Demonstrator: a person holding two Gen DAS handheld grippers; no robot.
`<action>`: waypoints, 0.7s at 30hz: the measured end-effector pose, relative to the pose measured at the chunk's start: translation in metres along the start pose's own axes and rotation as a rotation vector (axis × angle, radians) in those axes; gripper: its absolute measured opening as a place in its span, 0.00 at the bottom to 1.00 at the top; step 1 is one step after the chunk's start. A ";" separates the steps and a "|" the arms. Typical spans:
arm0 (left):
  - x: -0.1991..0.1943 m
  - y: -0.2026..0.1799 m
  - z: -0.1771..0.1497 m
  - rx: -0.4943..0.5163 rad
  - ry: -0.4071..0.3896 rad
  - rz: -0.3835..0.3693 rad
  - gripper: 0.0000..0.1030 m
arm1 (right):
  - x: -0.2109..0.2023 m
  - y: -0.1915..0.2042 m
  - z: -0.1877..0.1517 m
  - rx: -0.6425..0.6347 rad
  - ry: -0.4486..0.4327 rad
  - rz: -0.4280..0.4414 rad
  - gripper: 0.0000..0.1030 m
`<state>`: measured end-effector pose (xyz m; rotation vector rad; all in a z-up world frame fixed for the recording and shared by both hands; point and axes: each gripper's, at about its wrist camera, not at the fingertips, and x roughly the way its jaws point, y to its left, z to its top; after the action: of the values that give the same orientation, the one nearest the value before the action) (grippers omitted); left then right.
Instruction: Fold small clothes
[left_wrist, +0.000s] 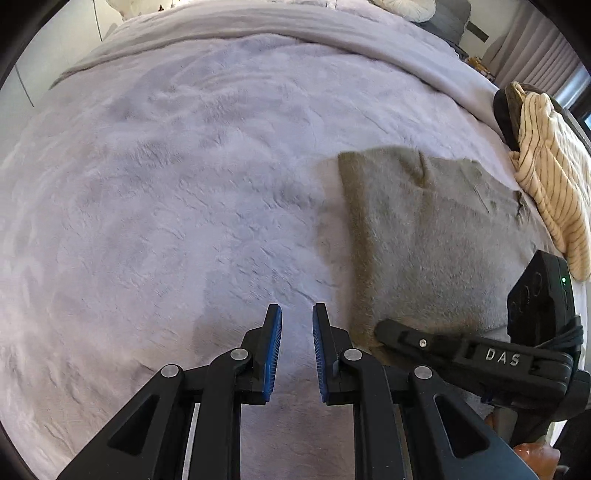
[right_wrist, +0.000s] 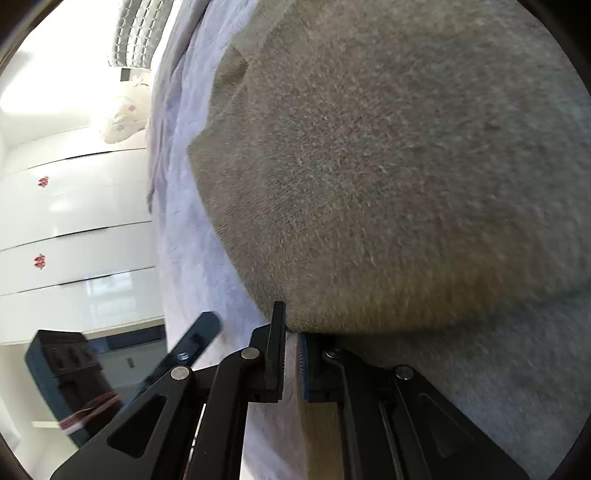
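Lilac blanket (left_wrist: 155, 192) bearing two garments: one olive cloth (left_wrist: 424, 240), edge pinched in right gripper (right_wrist: 291, 354); one striped garment (left_wrist: 550, 184) beyond it; left gripper (left_wrist: 297, 354) beside the olive cloth, slightly parted, empty.

The bed (left_wrist: 166, 184) is seen from above and from some way off in the left wrist view, which is aimed forward along the left tool (left_wrist: 297, 354). The right wrist view is rolled sideways and held very close to the olive-grey cloth (right_wrist: 388, 166). That cloth (left_wrist: 424, 240) and the right tool (left_wrist: 461, 354) are shared by both views.
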<state>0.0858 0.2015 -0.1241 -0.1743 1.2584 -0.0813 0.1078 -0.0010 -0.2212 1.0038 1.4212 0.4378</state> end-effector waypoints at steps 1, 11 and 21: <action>0.001 -0.004 -0.002 0.004 -0.001 -0.010 0.18 | -0.002 0.001 0.000 -0.012 0.009 -0.005 0.08; 0.011 -0.056 -0.015 0.069 0.027 -0.006 0.74 | -0.107 -0.026 -0.018 -0.093 -0.101 -0.143 0.52; 0.008 -0.109 -0.025 0.123 0.007 0.033 0.96 | -0.240 -0.104 0.039 0.155 -0.451 -0.191 0.52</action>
<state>0.0685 0.0906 -0.1194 -0.0469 1.2586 -0.1308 0.0741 -0.2569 -0.1627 1.0032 1.1364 -0.0426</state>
